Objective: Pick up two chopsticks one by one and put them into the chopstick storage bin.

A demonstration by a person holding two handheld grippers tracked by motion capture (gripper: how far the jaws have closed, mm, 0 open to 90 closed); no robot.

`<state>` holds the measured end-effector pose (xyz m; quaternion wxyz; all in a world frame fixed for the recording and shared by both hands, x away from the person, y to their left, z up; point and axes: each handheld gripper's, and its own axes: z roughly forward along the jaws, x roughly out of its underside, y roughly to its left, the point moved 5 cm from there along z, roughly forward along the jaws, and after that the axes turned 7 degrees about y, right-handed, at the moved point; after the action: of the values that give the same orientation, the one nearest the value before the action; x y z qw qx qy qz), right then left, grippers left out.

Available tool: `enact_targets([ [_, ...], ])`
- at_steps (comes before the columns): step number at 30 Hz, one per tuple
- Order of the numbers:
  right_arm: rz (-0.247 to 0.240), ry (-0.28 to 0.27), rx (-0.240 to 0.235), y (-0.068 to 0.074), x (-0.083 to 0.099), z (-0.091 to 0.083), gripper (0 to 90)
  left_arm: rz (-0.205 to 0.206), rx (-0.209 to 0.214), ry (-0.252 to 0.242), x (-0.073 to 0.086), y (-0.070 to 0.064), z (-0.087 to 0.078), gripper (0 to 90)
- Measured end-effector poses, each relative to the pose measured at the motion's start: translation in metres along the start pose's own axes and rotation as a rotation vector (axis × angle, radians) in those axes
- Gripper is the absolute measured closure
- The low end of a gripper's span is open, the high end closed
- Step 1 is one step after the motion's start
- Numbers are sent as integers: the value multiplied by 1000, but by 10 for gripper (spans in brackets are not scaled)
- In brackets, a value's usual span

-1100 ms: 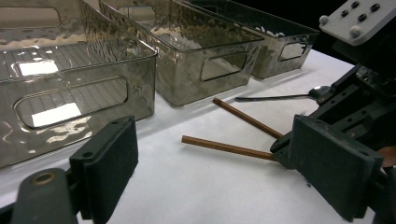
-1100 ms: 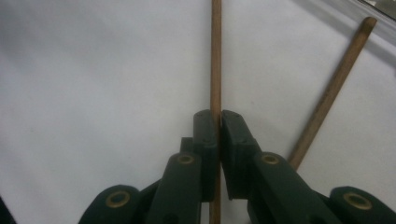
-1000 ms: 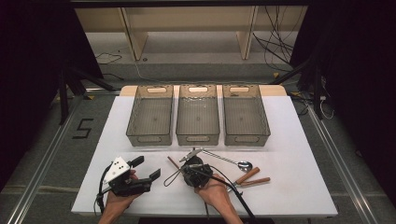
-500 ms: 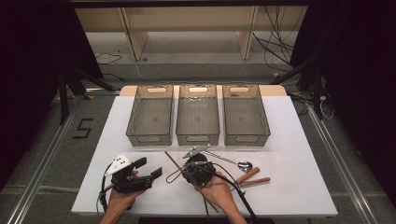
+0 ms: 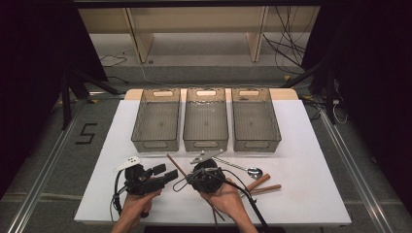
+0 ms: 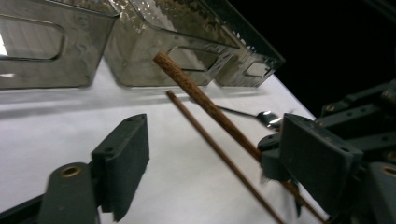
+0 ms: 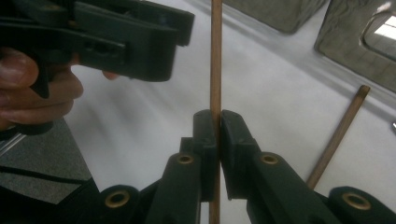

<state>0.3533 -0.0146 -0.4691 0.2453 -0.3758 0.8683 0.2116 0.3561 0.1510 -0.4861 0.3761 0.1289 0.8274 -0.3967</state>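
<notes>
My R tool (image 7: 215, 126) pinches a chopstick (image 7: 215, 56) upright btwn its pads, lifted off the bench (image 5: 301, 145) near front edge, just beside my L tool (image 5: 165, 175), which is spread w/ nothing in it.

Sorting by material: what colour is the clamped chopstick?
Reddish-brown wood; the chopstick shows best in the left gripper view.

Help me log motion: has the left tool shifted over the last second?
Yes. In the high view the left tool has moved right, closer to the right tool, and a little nearer the left bin.
</notes>
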Motion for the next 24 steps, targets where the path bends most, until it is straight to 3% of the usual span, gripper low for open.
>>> enact_targets([
  [6, -12, -30, -12, 5, -3, -4, 857, -61, 44, 21, -5, -6, 8, 325],
  [12, -15, -55, -15, 8, -4, -9, 857, -115, 81, 35, -11, -8, 10, 493],
  [24, -18, -80, -15, 11, -6, -11, 857, -152, 143, 40, -13, -10, 9, 687],
])
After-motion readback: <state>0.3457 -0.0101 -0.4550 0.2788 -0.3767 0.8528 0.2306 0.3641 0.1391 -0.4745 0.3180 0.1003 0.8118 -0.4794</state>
